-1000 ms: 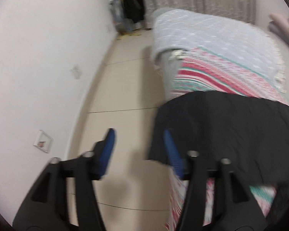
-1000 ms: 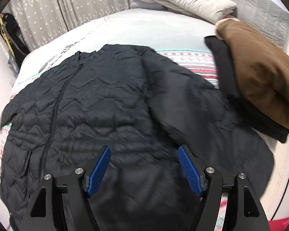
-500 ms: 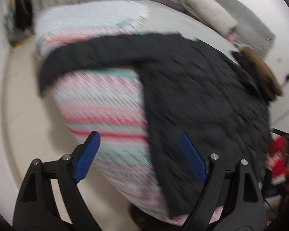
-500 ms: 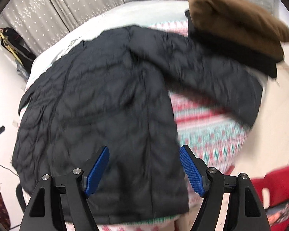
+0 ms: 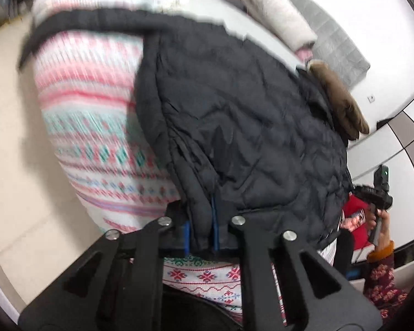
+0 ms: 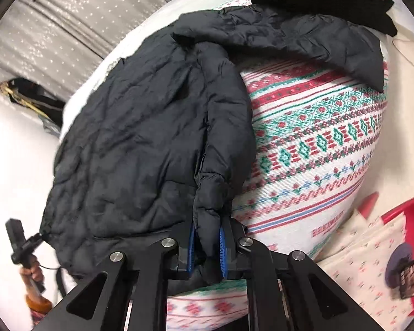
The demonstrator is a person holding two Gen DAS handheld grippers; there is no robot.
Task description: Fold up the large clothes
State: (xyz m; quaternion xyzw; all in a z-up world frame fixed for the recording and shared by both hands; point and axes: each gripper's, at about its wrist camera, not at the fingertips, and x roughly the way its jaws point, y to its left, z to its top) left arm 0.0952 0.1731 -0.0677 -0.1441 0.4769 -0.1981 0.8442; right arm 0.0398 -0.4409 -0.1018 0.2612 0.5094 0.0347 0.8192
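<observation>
Both tongs are clenched on cloth. The left gripper has its blue-padded fingers pinched tight on the bottom hem of the black quilted puffer jacket, at the corner on its own side; the right gripper is grasping a bunched fold of the same hem at the other corner. So the jacket is held at its two near corners, one to each hand, neither nearer than the other.

From the tongs the jacket runs straight away across the bed, its long axis pointing from the hem toward the collar at the far end. It lies on the red, white and green patterned knit blanket that covers the near part of the mattress. One sleeve is stretched out sideways to the right over the blanket; the other reaches out to the left near the far edge, though that side is blurred.

Beyond the right sleeve sits a folded brown garment on top of something black, close to the jacket's shoulder. Pale pillows lie farther back.

I'd judge the hem is about to be carried up and forward along that long axis toward the collar, both hands travelling together.
</observation>
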